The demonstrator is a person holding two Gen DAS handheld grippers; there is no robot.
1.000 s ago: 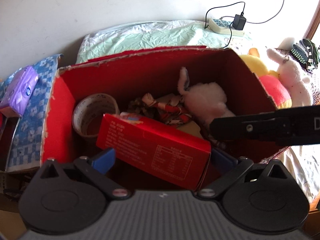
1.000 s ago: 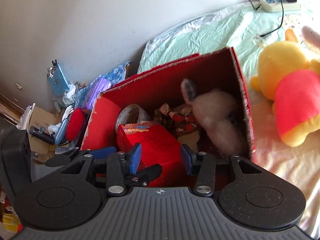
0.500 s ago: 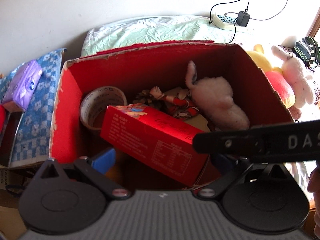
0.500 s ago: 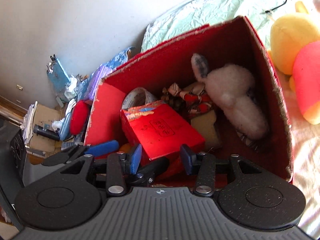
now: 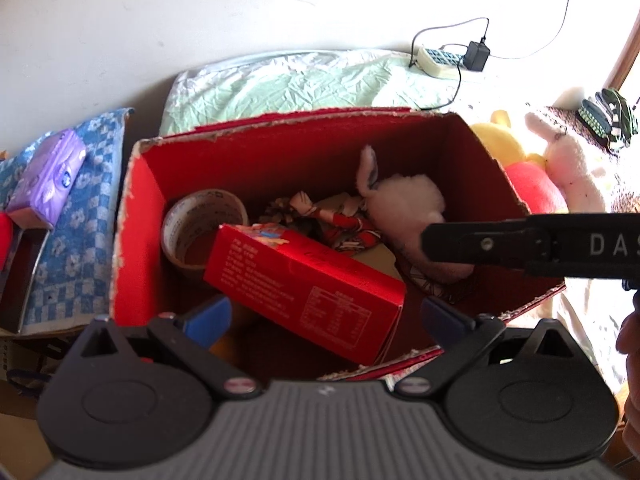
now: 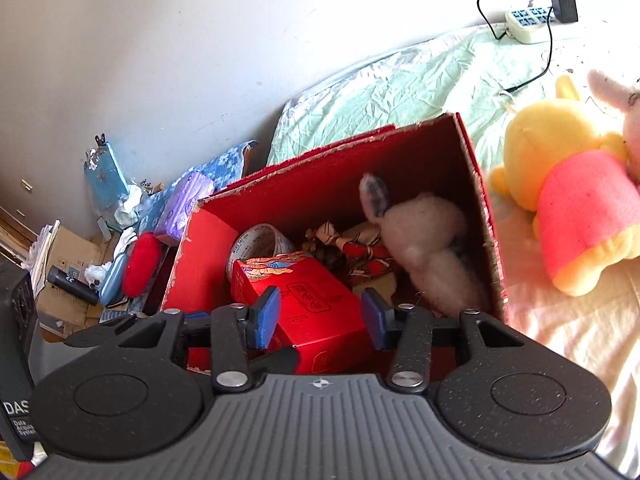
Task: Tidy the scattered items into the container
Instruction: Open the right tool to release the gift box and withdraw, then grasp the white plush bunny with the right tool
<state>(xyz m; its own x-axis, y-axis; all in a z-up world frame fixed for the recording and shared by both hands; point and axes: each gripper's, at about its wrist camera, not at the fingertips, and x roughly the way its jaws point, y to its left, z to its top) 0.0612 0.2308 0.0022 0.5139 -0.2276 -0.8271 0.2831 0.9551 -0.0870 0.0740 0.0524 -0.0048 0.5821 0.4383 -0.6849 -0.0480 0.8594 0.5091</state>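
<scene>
Now the red packet [image 5: 304, 284] lies freed — left hand-held gripper [image 5: 326, 314] drawn back.

Left gripper [image 5: 326, 314]: black linkages, blue pads, ribbed grey base.
Right gripper [image 6: 320, 318]: speckled black arms, silver screws, blue pads.

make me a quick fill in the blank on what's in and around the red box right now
1. The roll of tape lies in the cardboard box's ____ corner, beside the red carton.
2. The yellow plush toy lies ____ the box, on the bed.
3. Both hand-held grippers, left and right, are ____ and hold nothing.

Missing words: far left; outside; open
</scene>
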